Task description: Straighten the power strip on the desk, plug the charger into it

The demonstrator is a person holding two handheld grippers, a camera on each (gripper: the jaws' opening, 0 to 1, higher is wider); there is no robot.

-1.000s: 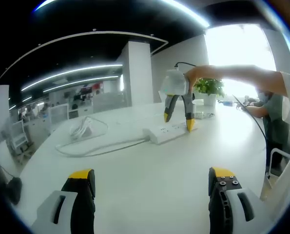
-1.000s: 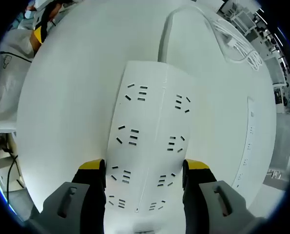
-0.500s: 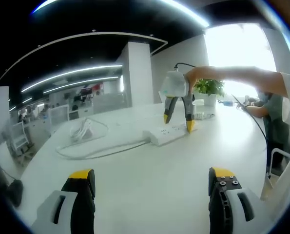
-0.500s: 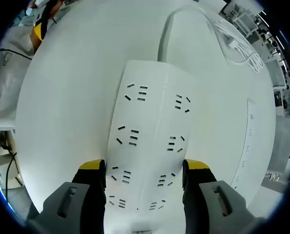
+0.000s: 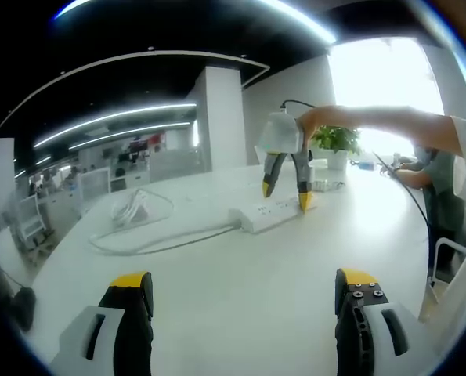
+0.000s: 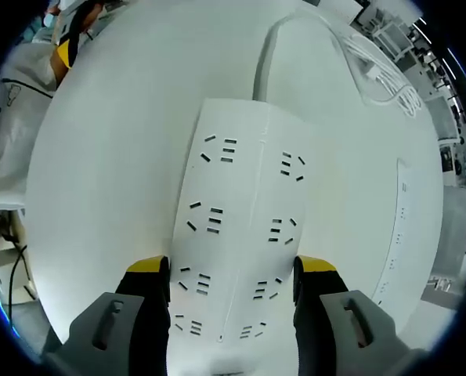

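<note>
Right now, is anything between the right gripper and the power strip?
Nothing visible. The right gripper straddles the near end of the power strip, its jaws on either side. In the left gripper view, it stands over the strip on the bare desk.

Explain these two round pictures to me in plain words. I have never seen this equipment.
No robot here: a person holds a two-jaw gripper in each hand, and each carries a fisheye camera looking along its yellow-tipped fingers.

The left gripper view looks across a white desk. The left gripper is open and empty. Farther off, the right gripper points down over a white power strip, whose cable trails away toward a coiled white cord.

The right gripper view looks straight down on that power strip. Its fingers stand on either side of the strip's end, right at the edges; whether they press it, I cannot tell.
</note>
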